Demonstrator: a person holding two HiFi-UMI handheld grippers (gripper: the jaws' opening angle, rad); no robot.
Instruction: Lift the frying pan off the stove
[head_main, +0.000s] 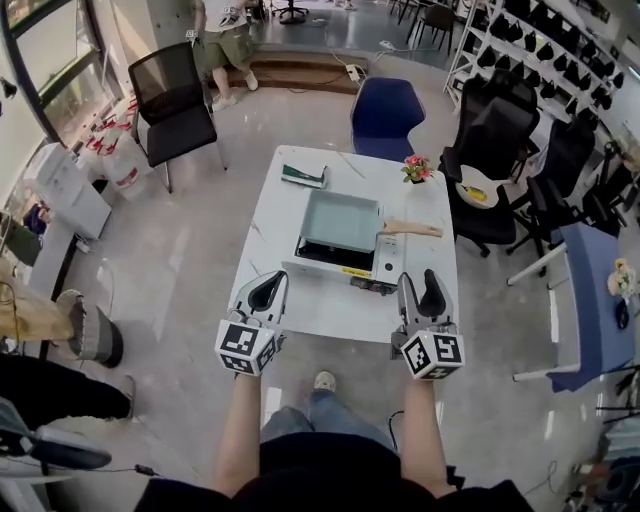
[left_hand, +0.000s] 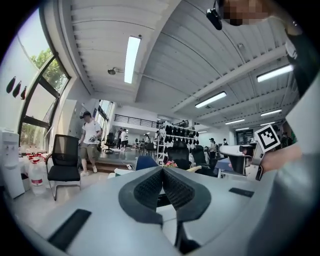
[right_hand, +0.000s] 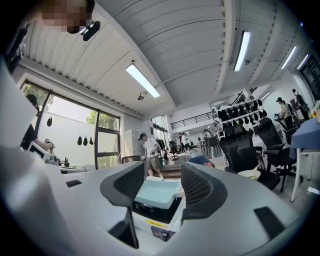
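A square pale-teal frying pan (head_main: 340, 221) sits on the white countertop stove (head_main: 390, 262) in the middle of the white table (head_main: 300, 305). Its wooden handle (head_main: 411, 228) points right. Both grippers hover at the table's near edge, short of the stove. My left gripper (head_main: 268, 290) is shut with nothing in it, and in the left gripper view (left_hand: 162, 174) the pads meet. My right gripper (head_main: 420, 285) is open and empty. Between its jaws in the right gripper view (right_hand: 162, 174) I see the pan (right_hand: 159, 192) on the stove (right_hand: 152, 214).
A green book (head_main: 303, 176) and a small pot of pink flowers (head_main: 417, 168) lie at the table's far end. A blue chair (head_main: 386, 112) stands behind the table, black office chairs (head_main: 495, 130) to the right, a black chair (head_main: 172, 95) far left. A person (head_main: 222, 40) stands at the back.
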